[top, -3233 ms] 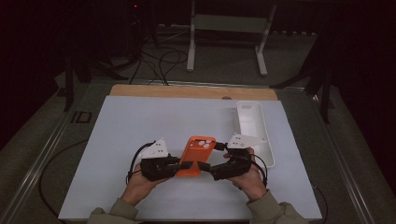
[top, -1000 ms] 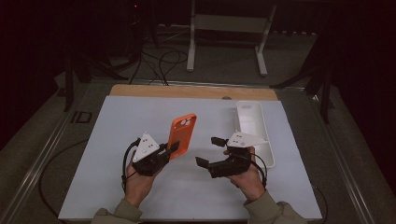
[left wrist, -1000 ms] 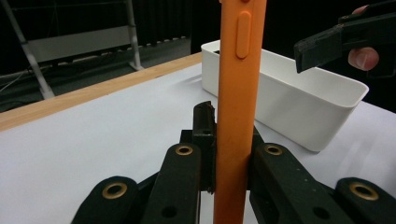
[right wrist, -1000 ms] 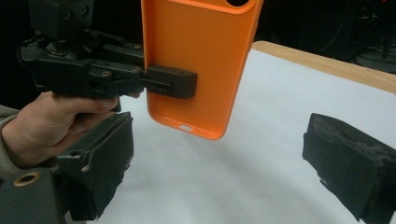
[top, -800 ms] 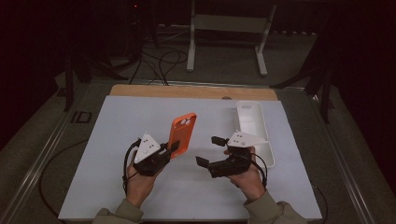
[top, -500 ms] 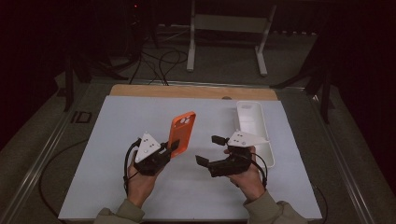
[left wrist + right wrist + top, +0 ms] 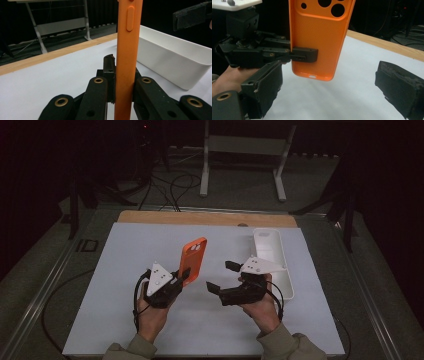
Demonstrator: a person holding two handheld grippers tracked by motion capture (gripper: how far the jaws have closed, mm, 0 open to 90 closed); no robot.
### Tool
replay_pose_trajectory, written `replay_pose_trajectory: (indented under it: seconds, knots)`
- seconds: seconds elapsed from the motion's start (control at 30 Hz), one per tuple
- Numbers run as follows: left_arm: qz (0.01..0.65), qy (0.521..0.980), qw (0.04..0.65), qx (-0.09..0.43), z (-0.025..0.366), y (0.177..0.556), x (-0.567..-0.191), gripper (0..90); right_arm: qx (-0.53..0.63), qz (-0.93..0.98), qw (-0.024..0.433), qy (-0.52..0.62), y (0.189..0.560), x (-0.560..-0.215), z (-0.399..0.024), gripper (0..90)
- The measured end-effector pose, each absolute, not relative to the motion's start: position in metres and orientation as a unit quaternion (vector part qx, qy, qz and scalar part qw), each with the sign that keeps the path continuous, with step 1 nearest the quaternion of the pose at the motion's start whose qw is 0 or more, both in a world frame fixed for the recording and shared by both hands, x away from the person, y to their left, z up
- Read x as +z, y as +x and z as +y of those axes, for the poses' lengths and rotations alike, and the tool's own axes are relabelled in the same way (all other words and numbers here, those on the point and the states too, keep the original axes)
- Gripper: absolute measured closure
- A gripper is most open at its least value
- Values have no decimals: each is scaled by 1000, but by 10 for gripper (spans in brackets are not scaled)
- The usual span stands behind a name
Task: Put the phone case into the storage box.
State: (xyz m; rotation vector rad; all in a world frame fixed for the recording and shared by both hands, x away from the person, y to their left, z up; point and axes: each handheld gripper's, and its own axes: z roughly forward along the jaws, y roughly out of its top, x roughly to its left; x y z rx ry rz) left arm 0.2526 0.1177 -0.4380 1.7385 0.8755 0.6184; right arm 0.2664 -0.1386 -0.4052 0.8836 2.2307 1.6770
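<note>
Lifted off the table now, the orange phone case [image 7: 193,261] stands upright, pinched near its bottom edge by the left gripper [image 7: 181,276]; right gripper [image 7: 221,276] waits open beside it; such an edge pinch could let it swivel or slip.

white table [image 7: 125,270], white tray [image 7: 272,257] on it

No text, label, brand, number or sign can be read anywhere in these pictures, on the table or beyond it.
</note>
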Motion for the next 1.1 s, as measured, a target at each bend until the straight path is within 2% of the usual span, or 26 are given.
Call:
replay_pose_trajectory:
  seconds: [0.4,1.1]
  knots:
    - [369,724,515,273,115,251,-440,854,586,740,112,310,271,-397,-136,77]
    - [364,732,509,268,105,249,-445,854,607,713,109,332,279,-387,-120,80]
